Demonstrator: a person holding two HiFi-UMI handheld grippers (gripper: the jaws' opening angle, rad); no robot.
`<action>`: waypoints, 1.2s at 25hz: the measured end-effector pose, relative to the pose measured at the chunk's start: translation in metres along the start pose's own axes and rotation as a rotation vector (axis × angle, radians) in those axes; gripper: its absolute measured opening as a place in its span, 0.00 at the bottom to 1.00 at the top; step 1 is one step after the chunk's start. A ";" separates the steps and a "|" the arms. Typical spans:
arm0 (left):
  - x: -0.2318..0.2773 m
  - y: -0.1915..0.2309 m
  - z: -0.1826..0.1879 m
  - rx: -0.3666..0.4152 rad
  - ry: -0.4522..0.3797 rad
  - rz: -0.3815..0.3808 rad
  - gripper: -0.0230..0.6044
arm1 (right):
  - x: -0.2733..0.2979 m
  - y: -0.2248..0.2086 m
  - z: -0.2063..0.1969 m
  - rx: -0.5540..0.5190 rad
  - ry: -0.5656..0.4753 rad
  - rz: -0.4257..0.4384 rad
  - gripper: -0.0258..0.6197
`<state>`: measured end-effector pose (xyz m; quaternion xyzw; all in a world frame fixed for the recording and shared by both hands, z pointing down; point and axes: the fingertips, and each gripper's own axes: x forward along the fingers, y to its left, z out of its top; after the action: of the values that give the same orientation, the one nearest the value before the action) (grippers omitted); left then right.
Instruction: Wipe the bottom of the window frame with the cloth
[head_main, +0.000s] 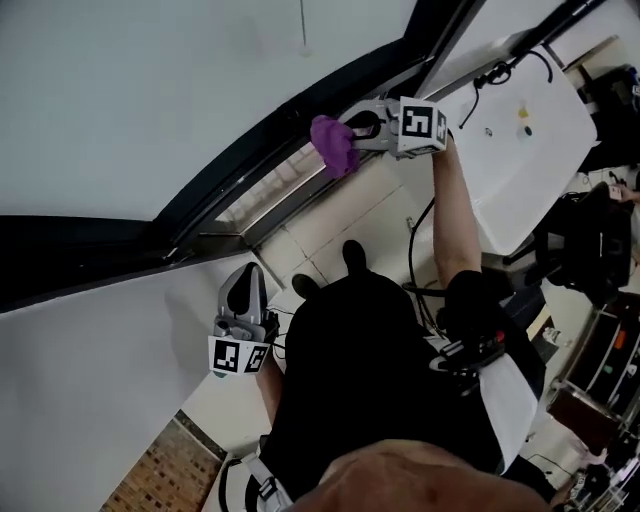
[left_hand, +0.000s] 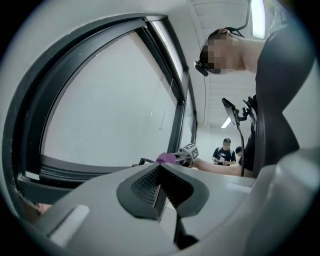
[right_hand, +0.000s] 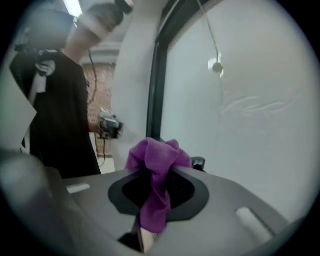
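Observation:
A purple cloth (head_main: 334, 145) is bunched in my right gripper (head_main: 352, 138), whose jaws are shut on it. In the head view the cloth sits against the bottom rail of the dark window frame (head_main: 262, 190). The right gripper view shows the cloth (right_hand: 156, 172) pinched between the pads and hanging down, with the pane beside it. My left gripper (head_main: 243, 295) hangs lower, near the wall below the frame, its jaws together with nothing between them. In the left gripper view, its own jaws (left_hand: 159, 186) point along the frame toward the distant cloth (left_hand: 166, 158).
A white table (head_main: 520, 150) with a cable and small items stands at the right. Black equipment (head_main: 585, 245) is beyond it. A pull cord (right_hand: 216, 65) hangs by the pane. Tiled floor (head_main: 340, 225) lies under the window, with the person's feet on it.

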<state>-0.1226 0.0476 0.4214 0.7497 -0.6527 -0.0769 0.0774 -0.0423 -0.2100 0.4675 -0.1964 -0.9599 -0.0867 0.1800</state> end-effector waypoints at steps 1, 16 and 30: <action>-0.001 0.003 -0.004 -0.012 0.007 0.008 0.04 | -0.013 -0.002 -0.001 0.029 -0.063 -0.040 0.14; 0.024 -0.014 -0.009 -0.027 0.040 -0.055 0.04 | 0.025 0.015 -0.029 0.045 -0.188 -0.108 0.14; 0.038 -0.026 -0.012 -0.031 0.067 -0.095 0.04 | 0.064 -0.021 -0.014 0.639 -0.863 -0.528 0.14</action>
<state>-0.0897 0.0137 0.4270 0.7808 -0.6121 -0.0657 0.1072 -0.1013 -0.2101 0.5022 0.0952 -0.9413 0.2520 -0.2035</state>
